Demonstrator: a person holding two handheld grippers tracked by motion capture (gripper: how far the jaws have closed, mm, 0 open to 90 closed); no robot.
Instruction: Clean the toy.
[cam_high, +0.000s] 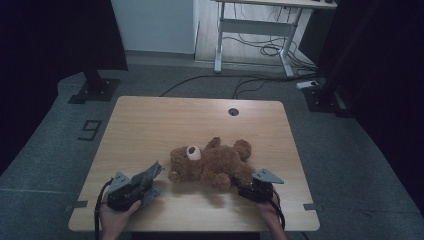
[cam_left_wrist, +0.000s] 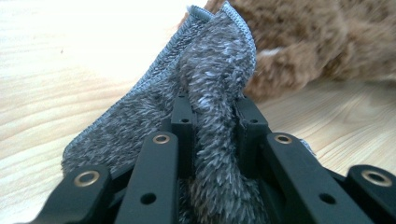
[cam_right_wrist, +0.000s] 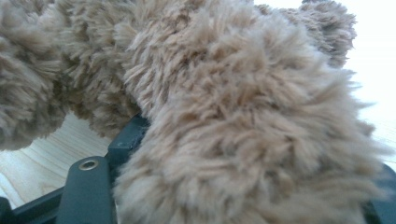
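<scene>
A brown teddy bear (cam_high: 212, 162) lies on its back on the wooden table (cam_high: 165, 120), a little toward the near edge and right of the middle, its head with the pale muzzle pointing toward the left edge and its legs toward the right. The tabletop is light wood with a small round cable hole (cam_high: 233, 111) near the far edge.

At the near left corner a person's left hand (cam_high: 116, 216) holds the left gripper (cam_high: 150, 176). Its black jaws are drawn in narrow and pinch a fold of grey fluffy cloth (cam_left_wrist: 205, 88) between them; in the left gripper view the pile bulges up between the two pads and the stitched hem stands up toward the bear's fur just behind it. From above, the cloth rises off the tabletop at the gripper's tip and its free corner points at the bear's head, close beside it; I cannot tell whether they touch.

Toward the near right corner the right hand (cam_high: 270, 212) holds the right gripper (cam_high: 239, 183) against the bear's lower leg. In the right gripper view the brown plush swells up between the jaws, which stand partway apart with the limb clamped between them. The grey three-cornered plate (cam_high: 267, 175) sits on top of that gripper.
</scene>
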